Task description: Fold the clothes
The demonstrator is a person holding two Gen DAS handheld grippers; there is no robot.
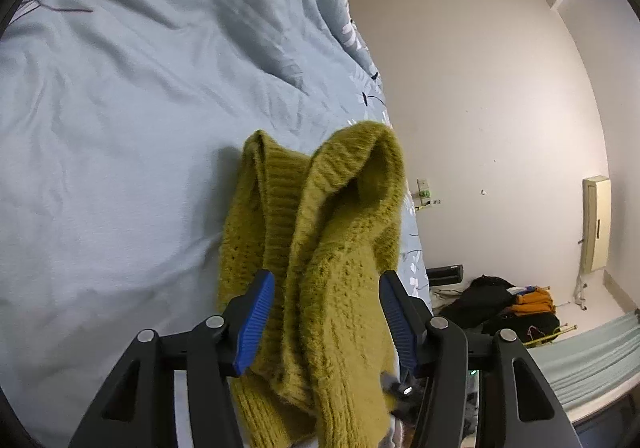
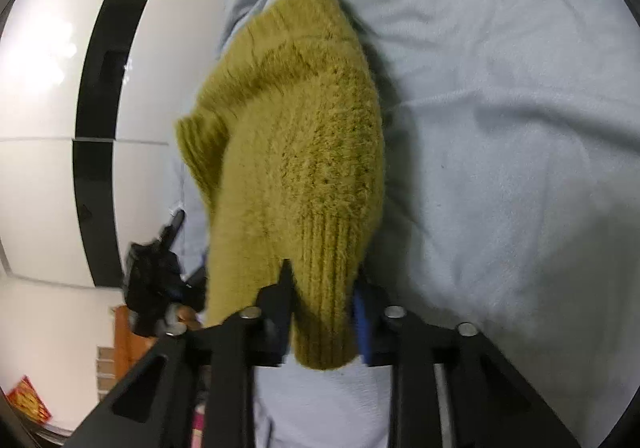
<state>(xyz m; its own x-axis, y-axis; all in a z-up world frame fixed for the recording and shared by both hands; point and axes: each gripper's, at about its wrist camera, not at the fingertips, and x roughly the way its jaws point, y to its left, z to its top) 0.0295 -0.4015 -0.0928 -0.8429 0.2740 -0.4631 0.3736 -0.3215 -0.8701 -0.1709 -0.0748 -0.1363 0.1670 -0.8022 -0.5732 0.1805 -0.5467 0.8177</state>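
Note:
A mustard-yellow knit sweater (image 1: 320, 248) hangs bunched above a pale blue bedsheet (image 1: 120, 128). In the left wrist view it drapes between the blue pads of my left gripper (image 1: 326, 284), whose jaws stand wide apart around it. In the right wrist view my right gripper (image 2: 324, 280) is shut on the ribbed edge of the sweater (image 2: 296, 136), which rises in front of the camera and hides the fingertips. The bedsheet also shows in the right wrist view (image 2: 500, 128).
The bed edge runs beside a white wall (image 1: 480, 88). A pile of dark and orange clothes (image 1: 508, 304) lies on the floor. A white wardrobe with black stripes (image 2: 80, 88) stands left of the bed.

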